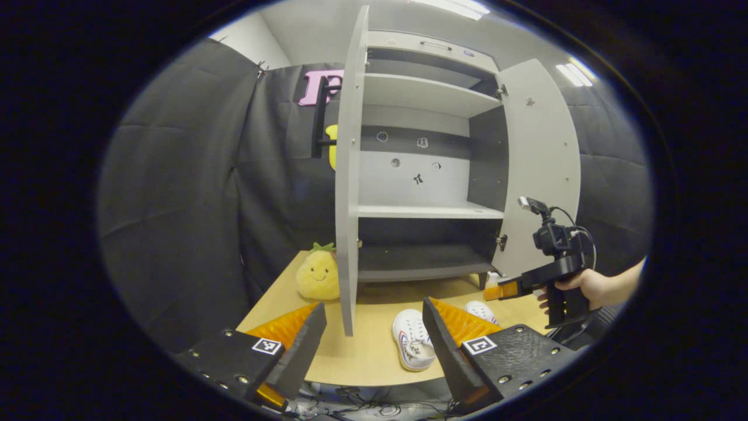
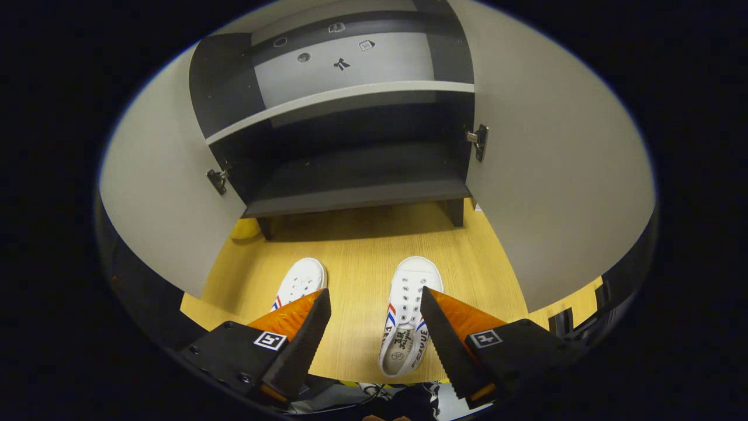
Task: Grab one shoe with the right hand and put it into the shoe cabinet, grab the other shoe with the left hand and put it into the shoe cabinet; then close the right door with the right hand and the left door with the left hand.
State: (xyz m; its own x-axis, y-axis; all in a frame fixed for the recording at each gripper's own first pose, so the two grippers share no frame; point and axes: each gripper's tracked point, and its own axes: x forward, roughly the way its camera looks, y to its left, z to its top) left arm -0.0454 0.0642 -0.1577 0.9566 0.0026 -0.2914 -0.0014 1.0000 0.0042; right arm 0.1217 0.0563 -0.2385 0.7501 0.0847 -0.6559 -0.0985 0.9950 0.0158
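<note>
Hovering wide open above the right sneaker (image 2: 409, 313) — right gripper (image 2: 374, 324), nothing gripped. Lying beside it on the wooden table (image 2: 362, 245), the left sneaker (image 2: 301, 280); left gripper (image 1: 374, 336) gaping too. Risking a pinch of canvas only — shoe slipping short of the shoe cabinet (image 2: 350, 169).

This is a staged recording booth, not a lived-in home. Creased black cloth (image 1: 193, 193) hangs as the walls on both sides, with a plain white wall and ceiling strip lights (image 1: 575, 73) above it. A small grey shoe cabinet with bare shelves and both doors open (image 1: 426, 175) stands on a light wooden counter (image 1: 368, 356) instead of on a floor. Loose cables (image 1: 374, 406) trail below the counter's front edge. A yellow pineapple-shaped plush toy with a smiling face (image 1: 317, 273) sits beside the cabinet like a prop.
</note>
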